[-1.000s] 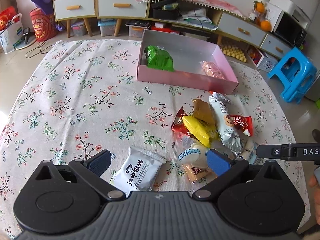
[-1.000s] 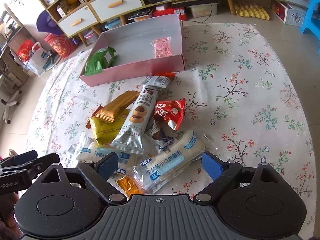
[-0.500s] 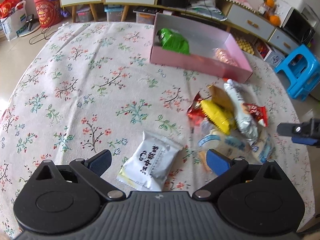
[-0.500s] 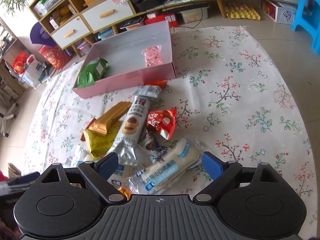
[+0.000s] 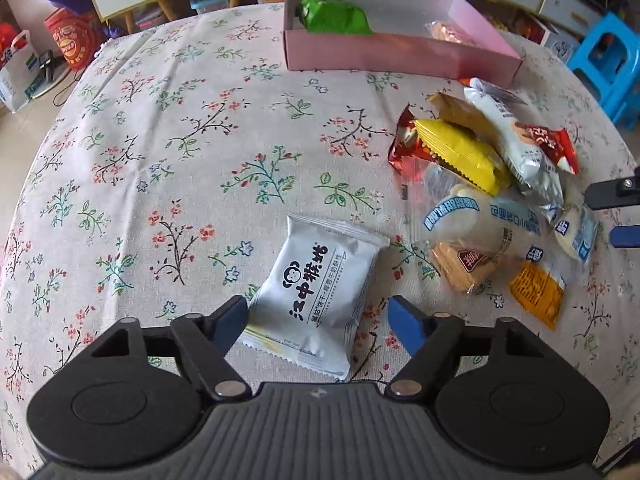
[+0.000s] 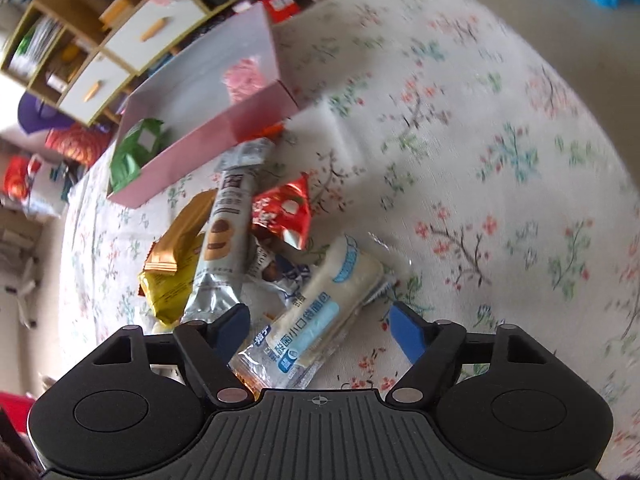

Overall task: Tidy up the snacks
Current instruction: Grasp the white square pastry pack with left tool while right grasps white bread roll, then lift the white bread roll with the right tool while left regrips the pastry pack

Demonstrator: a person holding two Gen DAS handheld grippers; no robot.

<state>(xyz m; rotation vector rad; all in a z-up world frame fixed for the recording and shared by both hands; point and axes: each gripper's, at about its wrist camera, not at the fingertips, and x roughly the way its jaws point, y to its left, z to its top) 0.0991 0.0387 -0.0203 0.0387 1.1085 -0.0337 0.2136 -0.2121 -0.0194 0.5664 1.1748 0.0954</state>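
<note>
Left gripper [image 5: 318,318] jaws wide around silver packet [image 5: 316,296]; right gripper [image 6: 320,320] jaws wide over bread roll [image 6: 316,312]; pink box [image 5: 400,54] beyond.

Table cloth [image 5: 200,152]: beige w/ floral sprigs in red, green, blue. Box [image 5: 384,54]: pink outside, pale grey-white inside. Green packet [image 5: 334,20] & pink speckled packet [image 6: 244,80] in it. Silver-white pouch [image 5: 316,292] w/ black print. Yellow packet [image 5: 460,154], tan-gold wrapper [image 6: 180,240], red foil packet [image 6: 286,210], orange sachet [image 5: 536,294]. Clear bread wrap [image 6: 312,316] w/ light-blue lettering. Hand-held gripper [image 5: 320,318]: black body, blue pads [image 5: 404,322].
</note>
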